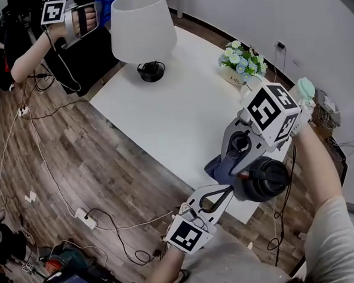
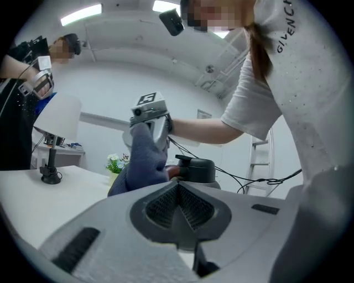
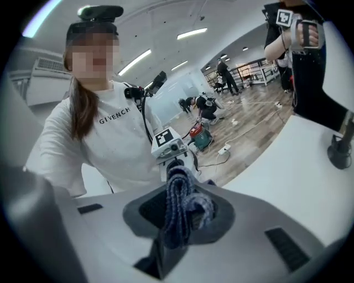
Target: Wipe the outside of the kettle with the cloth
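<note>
A black kettle [image 1: 266, 178] stands near the front right edge of the white table [image 1: 181, 108]; its dark lid and handle also show in the left gripper view [image 2: 194, 168]. My right gripper [image 1: 231, 163] points down beside the kettle's left side and is shut on a blue-grey cloth [image 1: 217, 166]. The cloth hangs bunched from those jaws [image 2: 142, 157] and fills them in the right gripper view [image 3: 181, 213]. My left gripper [image 1: 221, 193] reaches up from below toward the kettle, jaws together with nothing seen between them [image 2: 180, 207]. Whether the cloth touches the kettle is unclear.
A white lamp [image 1: 143, 29] and a small pot of flowers [image 1: 241, 58] stand at the table's far side. Cables and a power strip [image 1: 86, 218] lie on the wooden floor to the left. Another person holds a gripper [image 1: 68, 20] at top left.
</note>
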`<act>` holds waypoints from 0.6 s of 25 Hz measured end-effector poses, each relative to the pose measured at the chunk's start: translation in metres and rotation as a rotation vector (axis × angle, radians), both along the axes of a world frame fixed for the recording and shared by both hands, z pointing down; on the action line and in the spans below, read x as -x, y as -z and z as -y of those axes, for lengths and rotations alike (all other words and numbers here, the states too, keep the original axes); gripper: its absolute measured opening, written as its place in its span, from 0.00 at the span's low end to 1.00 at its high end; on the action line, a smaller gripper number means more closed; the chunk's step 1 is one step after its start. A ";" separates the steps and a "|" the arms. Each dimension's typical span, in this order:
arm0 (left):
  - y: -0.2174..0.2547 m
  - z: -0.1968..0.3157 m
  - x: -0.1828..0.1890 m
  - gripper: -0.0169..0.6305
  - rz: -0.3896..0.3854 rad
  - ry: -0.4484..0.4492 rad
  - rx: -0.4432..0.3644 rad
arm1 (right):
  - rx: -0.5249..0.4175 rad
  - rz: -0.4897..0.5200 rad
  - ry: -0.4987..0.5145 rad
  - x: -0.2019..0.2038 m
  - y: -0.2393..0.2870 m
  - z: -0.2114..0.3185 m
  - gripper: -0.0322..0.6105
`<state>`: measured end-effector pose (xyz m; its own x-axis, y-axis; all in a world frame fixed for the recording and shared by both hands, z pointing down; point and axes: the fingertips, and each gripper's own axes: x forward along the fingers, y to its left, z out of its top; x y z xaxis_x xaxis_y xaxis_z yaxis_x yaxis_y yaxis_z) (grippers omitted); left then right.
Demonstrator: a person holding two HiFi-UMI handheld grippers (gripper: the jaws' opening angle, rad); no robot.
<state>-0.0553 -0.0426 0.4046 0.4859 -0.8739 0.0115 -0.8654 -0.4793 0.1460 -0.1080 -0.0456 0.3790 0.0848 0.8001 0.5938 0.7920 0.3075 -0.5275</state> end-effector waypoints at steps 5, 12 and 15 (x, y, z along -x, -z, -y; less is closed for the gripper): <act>0.013 -0.008 -0.009 0.04 -0.035 -0.031 -0.021 | 0.002 -0.197 0.069 0.015 -0.026 -0.014 0.15; 0.004 -0.017 0.007 0.04 -0.054 -0.005 -0.029 | -0.119 -0.152 0.075 0.027 -0.080 -0.018 0.15; 0.002 -0.018 0.011 0.04 -0.039 -0.014 -0.025 | -0.155 0.124 -0.099 0.052 -0.059 0.003 0.15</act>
